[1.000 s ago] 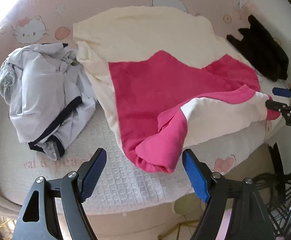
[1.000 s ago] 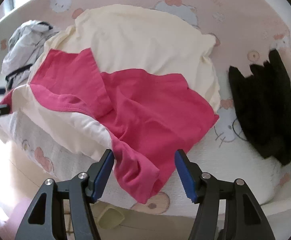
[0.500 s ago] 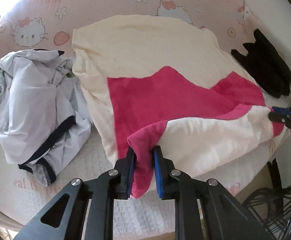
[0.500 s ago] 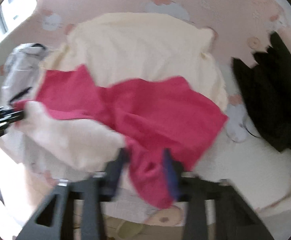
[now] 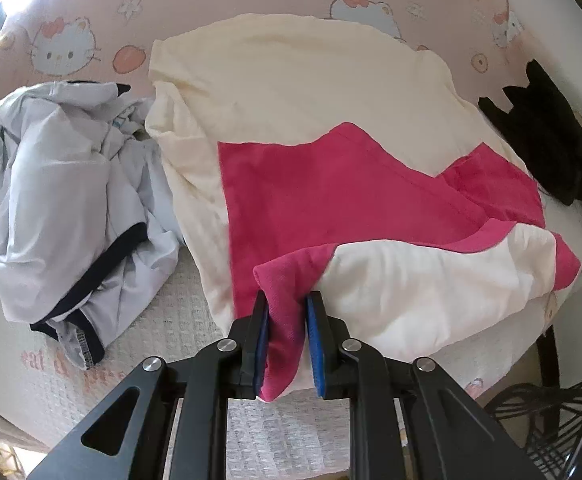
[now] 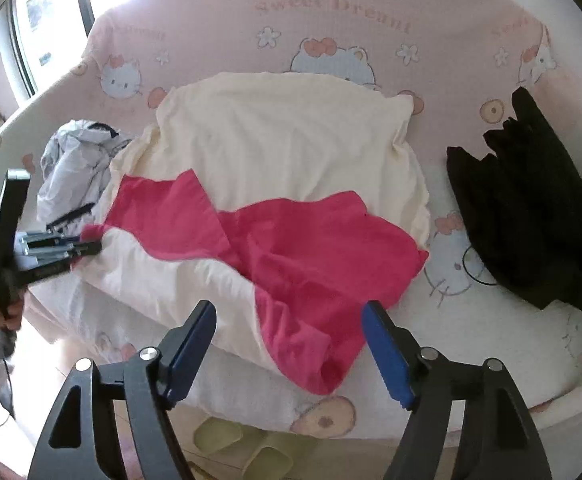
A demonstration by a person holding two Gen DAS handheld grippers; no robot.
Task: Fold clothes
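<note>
A: What is changed since a second ago?
B: The left gripper (image 5: 287, 332), then wide, is clamped on the pink sleeve (image 5: 283, 300) of the cream-and-pink shirt (image 6: 291, 152) spread on the bed (image 6: 491, 320). The right gripper (image 6: 291, 344) has just been opening; nothing is pinched.
A: Hidden?
B: The grey garment (image 5: 71, 200) is crumpled, its type unreadable.

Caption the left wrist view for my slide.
Left gripper clamps a pink sleeve of the cream-and-pink top; crumpled white garment lies beside it.
</note>
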